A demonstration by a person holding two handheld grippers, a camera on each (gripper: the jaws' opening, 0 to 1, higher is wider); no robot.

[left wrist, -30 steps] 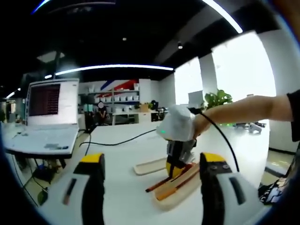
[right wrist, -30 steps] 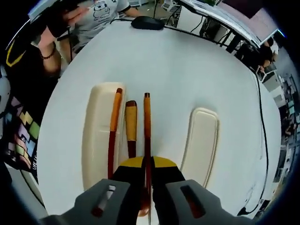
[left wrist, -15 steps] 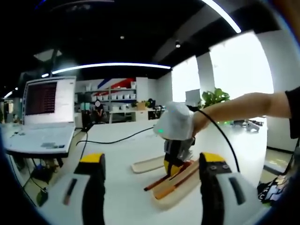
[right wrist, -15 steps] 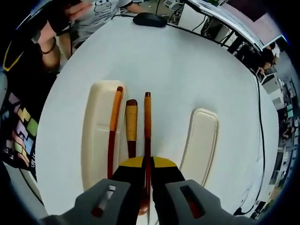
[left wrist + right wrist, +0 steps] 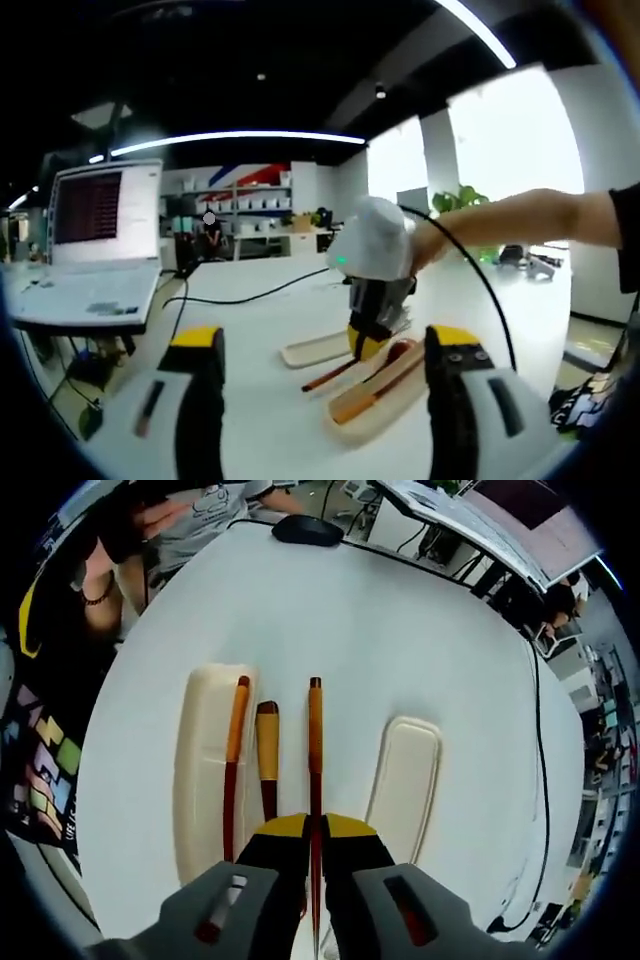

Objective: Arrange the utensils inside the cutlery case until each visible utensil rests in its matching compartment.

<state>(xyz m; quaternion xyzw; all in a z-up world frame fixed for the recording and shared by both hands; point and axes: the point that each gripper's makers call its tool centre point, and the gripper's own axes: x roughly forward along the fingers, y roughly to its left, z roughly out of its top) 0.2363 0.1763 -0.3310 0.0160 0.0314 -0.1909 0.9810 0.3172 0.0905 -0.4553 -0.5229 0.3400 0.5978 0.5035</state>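
Our right gripper (image 5: 313,845) is closed on a chopstick (image 5: 315,750) pointing to 12 o'clock; our left gripper (image 5: 325,400) is wide open, holding nothing.

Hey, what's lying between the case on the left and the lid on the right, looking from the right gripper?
In the right gripper view, two utensils: one on the table beside the case, and another clamped in the right hand-held gripper, nearer the lid.

Bright windows (image 5: 505,160), dark ceiling (image 5: 250,60)
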